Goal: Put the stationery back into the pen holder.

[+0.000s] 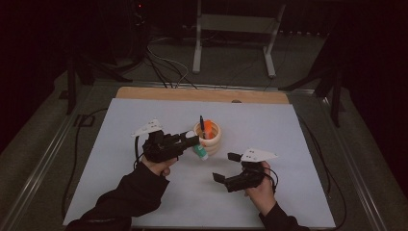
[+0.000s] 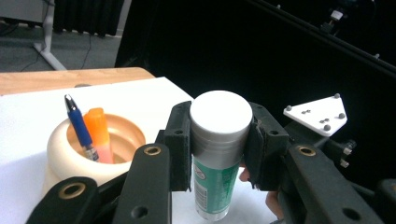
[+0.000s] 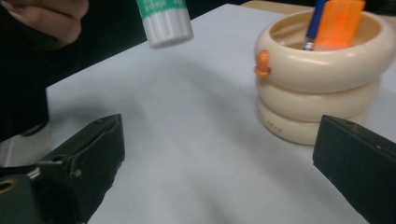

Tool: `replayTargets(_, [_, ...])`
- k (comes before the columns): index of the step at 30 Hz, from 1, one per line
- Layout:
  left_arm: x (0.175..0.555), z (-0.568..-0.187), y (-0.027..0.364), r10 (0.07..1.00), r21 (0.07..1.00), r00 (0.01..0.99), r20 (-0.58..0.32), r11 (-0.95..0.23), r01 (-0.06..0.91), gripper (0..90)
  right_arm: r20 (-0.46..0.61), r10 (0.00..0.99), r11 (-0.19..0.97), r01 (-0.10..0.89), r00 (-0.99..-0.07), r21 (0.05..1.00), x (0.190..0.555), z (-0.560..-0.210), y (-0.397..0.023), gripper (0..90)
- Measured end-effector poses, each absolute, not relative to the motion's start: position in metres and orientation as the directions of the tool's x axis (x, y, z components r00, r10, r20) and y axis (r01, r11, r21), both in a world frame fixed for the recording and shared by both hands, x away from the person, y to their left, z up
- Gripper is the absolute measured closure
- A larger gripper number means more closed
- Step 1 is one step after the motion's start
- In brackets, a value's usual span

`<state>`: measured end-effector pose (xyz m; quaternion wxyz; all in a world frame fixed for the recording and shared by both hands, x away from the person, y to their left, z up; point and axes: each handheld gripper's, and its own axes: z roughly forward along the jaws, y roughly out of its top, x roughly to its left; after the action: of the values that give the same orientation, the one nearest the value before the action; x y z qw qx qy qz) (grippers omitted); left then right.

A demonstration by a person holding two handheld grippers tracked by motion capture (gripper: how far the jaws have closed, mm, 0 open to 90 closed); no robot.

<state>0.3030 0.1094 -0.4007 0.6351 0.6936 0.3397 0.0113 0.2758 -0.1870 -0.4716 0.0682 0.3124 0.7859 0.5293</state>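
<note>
While two hands work at the desk: a person holds one gripper in each hand, forearms coming in from the near edge
Landmark: a cream ringed pen holder [image 1: 210,136] stands near the middle of the white sheet [image 1: 120,144] that covers the desk [image 1: 202,94]
Pen holder contents: a blue pen [image 2: 80,127] and an orange marker [image 2: 100,135] stand inside, leaning against each other
Glue stick: a tube with a green label and a white cap [image 2: 218,149], upright, just beside the pen holder on its near side; in the right gripper view its white bottom end [image 3: 164,21] hangs clear above the sheet
Left gripper: the left gripper [image 1: 192,140] sits just left of the pen holder, its jaws narrow and clamped on the glue stick, one pad on each side just under the cap
Right gripper: the right gripper [image 1: 226,167] hovers over the sheet, on the near right of the pen holder and apart from it; its jaws stand wide with nothing between them
Right hand: the hand [image 1: 262,190] grips the tool from below
</note>
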Motion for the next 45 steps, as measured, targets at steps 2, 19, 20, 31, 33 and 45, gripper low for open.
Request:
replayTargets(2, [0.305, -0.396, 0.107, 0.488, 0.895, 0.774, -0.403, 0.032, 0.446, 66.2, 0.227, 0.561, 0.242, 0.42, -0.796, 0.874, 0.275, -0.472, -0.187, 1.2])
replayTargets(19, [0.337, -0.374, 0.102, 0.524, 0.92, 0.783, -0.336, 0.002, 0.393, 66.2, 0.198, 0.551, 0.244, 0.384, -0.811, 0.891, 0.273, -0.469, -0.185, 1.2])
replayTargets(20, [0.339, -0.374, 0.102, 0.526, 0.92, 0.782, -0.334, 0.001, 0.392, 66.2, 0.198, 0.55, 0.243, 0.382, -0.812, 0.892, 0.274, -0.469, -0.185, 1.2])
replayTargets(31, [0.36, -0.383, 0.091, 0.572, 0.925, 0.769, -0.285, -0.047, 0.377, 66.2, 0.202, 0.547, 0.239, 0.383, -0.812, 0.892, 0.273, -0.469, -0.185, 1.2])
replayTargets(33, [0.366, -0.387, 0.088, 0.581, 0.924, 0.765, -0.277, -0.059, 0.379, 66.2, 0.203, 0.549, 0.236, 0.383, -0.811, 0.893, 0.273, -0.469, -0.185, 1.2])
replayTargets(45, [0.378, -0.398, 0.079, 0.618, 0.92, 0.751, -0.232, -0.111, 0.376, 66.0, 0.2, 0.548, 0.239, 0.381, -0.812, 0.893, 0.273, -0.469, -0.184, 1.2])
